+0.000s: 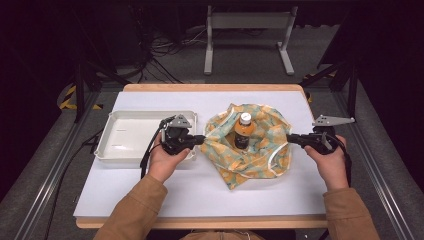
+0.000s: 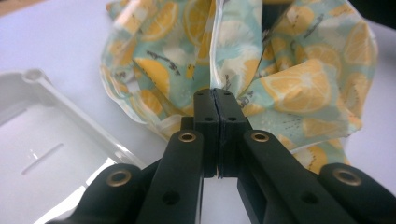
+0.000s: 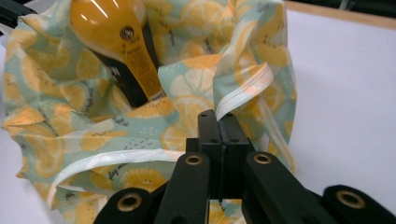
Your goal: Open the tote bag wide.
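Observation:
A lemon-print cloth bag [image 1: 260, 145] lies in the middle of the white table, with an orange drink bottle [image 1: 243, 131] standing inside it. My left gripper [image 1: 202, 139] is shut on the bag's left edge; in the left gripper view its jaws pinch the fabric [image 2: 219, 65] at their tips [image 2: 215, 95]. My right gripper [image 1: 290, 138] is shut on the bag's right edge, and the right gripper view shows the white hem [image 3: 243, 91] caught between its jaws [image 3: 218, 119]. The bottle [image 3: 123, 44] leans in the bag beyond them.
A white plastic tray [image 1: 120, 150] sits left of the bag, right beside my left hand, and it appears as a tray [image 2: 42, 149] in the left gripper view. A grey metal frame [image 1: 247, 35] stands on the floor beyond the table.

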Motion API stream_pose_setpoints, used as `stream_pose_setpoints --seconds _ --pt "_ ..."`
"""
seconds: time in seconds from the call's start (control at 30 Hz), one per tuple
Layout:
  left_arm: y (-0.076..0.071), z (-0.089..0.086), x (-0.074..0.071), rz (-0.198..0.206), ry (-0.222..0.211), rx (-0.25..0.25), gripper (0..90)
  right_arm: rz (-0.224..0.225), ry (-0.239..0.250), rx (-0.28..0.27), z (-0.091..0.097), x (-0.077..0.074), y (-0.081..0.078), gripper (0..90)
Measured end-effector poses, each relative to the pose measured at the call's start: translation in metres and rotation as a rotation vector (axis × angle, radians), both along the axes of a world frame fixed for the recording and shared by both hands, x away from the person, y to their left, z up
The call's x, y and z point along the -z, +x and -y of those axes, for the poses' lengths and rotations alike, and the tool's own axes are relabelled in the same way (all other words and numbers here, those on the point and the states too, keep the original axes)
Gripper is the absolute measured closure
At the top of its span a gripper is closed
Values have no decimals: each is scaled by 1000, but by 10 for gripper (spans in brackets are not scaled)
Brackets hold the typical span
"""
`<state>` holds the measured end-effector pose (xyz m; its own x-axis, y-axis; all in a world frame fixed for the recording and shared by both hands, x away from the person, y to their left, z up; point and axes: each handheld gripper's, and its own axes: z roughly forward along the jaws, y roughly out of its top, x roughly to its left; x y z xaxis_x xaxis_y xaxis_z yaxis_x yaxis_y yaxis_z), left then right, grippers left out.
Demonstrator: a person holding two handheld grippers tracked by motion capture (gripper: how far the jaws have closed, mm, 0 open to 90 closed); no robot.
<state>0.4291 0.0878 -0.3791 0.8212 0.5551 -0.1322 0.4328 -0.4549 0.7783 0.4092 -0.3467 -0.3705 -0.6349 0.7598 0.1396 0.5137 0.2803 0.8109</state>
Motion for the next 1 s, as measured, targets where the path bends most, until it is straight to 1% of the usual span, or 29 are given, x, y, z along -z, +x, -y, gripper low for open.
stream_pose_setpoints --seconds 0.1,0.17,0.27,0.33,0.5,0.53,0.57,0.6,0.7,0.77,0.8,0.83,0.9,0.93,1.0 --pt "0 6 8 -18 28 3 885 -21 -12 -3 -1 8 1 900" --pt "0 9 13 -22 58 8 885 -37 -17 -2 -1 12 2 900" --pt "-3 14 20 -33 87 17 885 -63 -28 0 0 19 3 900" --pt "-6 18 25 -38 119 18 884 -78 -35 -1 0 23 3 900" --pt "-12 25 35 -44 190 30 883 -131 -55 2 1 35 5 899" --pt "-12 25 35 -44 190 30 883 -131 -55 2 1 35 5 899" --pt "-14 27 38 -48 206 35 883 -142 -60 3 1 36 5 898" --pt "-14 28 40 -54 213 40 882 -156 -66 2 2 39 5 898" --pt "-16 31 44 -75 241 75 875 -175 -72 1 3 42 4 897" --pt "-17 33 47 -104 250 85 877 -184 -78 0 4 44 4 897" --pt "-17 33 47 -104 250 85 877 -184 -78 0 4 44 4 897" --pt "-19 34 49 -112 269 96 878 -195 -82 5 5 46 3 897" --pt "-21 35 51 -115 286 99 877 -199 -89 4 6 47 2 897" --pt "-21 35 51 -115 304 106 876 -202 -93 6 7 47 1 897" --pt "-22 35 51 -115 312 102 873 -206 -92 6 8 48 0 897"
